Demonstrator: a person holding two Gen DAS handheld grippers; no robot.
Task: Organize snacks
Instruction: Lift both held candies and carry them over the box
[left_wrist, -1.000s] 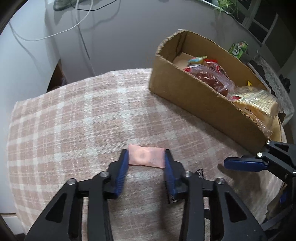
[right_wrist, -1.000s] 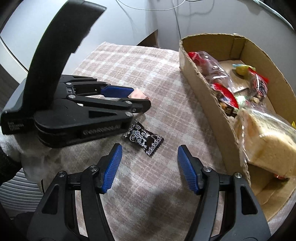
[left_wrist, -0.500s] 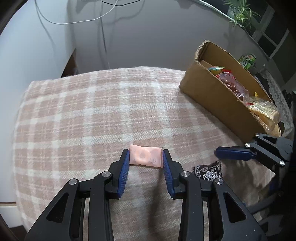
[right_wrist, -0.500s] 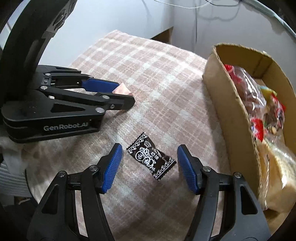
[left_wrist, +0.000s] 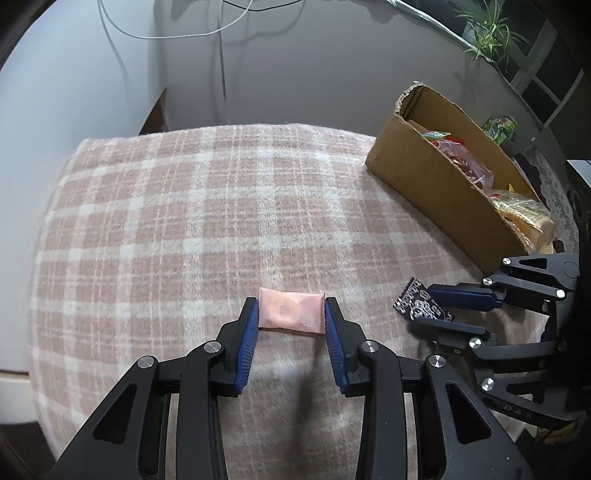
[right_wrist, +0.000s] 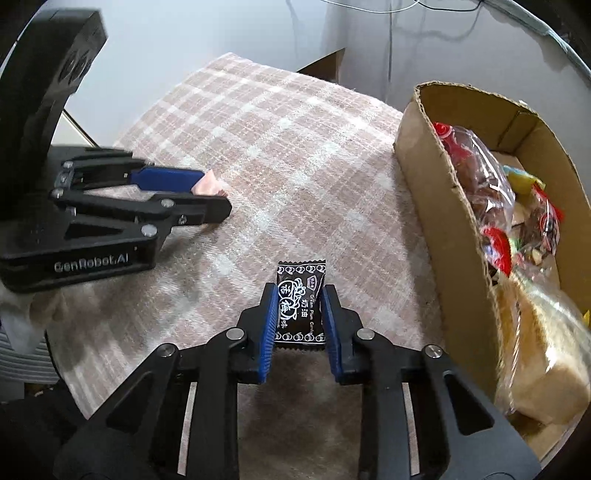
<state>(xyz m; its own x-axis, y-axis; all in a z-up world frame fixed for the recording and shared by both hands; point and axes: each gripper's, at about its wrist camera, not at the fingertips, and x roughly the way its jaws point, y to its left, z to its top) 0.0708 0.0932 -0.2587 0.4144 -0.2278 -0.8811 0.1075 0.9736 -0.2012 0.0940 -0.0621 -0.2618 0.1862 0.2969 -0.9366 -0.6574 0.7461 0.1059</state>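
Observation:
My left gripper (left_wrist: 290, 314) is shut on a small pink snack packet (left_wrist: 290, 313), held by its two ends just above the plaid cloth (left_wrist: 184, 221). The packet's corner also shows in the right wrist view (right_wrist: 208, 184). My right gripper (right_wrist: 298, 299) is shut on a black candy packet with white print (right_wrist: 300, 302); it also shows in the left wrist view (left_wrist: 419, 306). The open cardboard box (right_wrist: 436, 192) with bagged snacks and bread stands to the right of both grippers.
The box also shows in the left wrist view (left_wrist: 424, 184) at the table's far right. A wall with hanging cables (left_wrist: 221, 55) is behind the table. A green carton (left_wrist: 500, 127) and a plant (left_wrist: 484, 29) are beyond the box.
My right gripper moved over the black candy packet and closed on it. My left gripper kept hold of the pink packet and drew back from the box.

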